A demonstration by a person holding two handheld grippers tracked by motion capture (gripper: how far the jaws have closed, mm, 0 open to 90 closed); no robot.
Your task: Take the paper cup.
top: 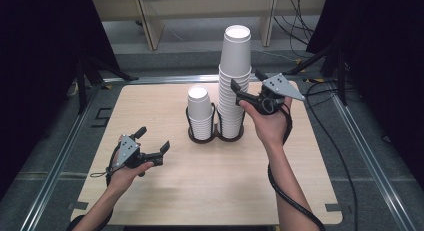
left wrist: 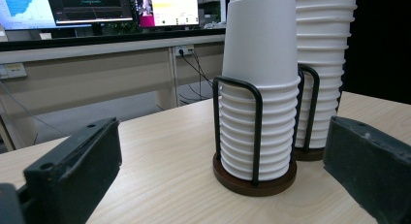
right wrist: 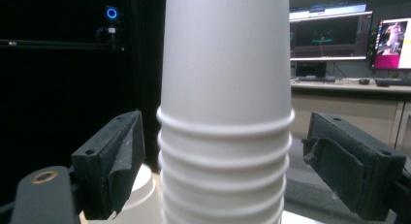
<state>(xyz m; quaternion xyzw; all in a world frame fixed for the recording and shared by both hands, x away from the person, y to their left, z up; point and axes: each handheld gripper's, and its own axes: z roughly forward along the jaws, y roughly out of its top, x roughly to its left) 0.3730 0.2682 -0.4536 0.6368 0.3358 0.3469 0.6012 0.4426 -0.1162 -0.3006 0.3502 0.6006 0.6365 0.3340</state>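
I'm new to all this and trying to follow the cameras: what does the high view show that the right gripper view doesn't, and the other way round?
The high view alone shows the wooden table, both hands, the left tool open and the wire cup holder.

The right gripper view alone shows lit monitors on a desk behind.

Both show the tall stack of white paper cups with the right tool open around it, not touching, and the short stack beside it.
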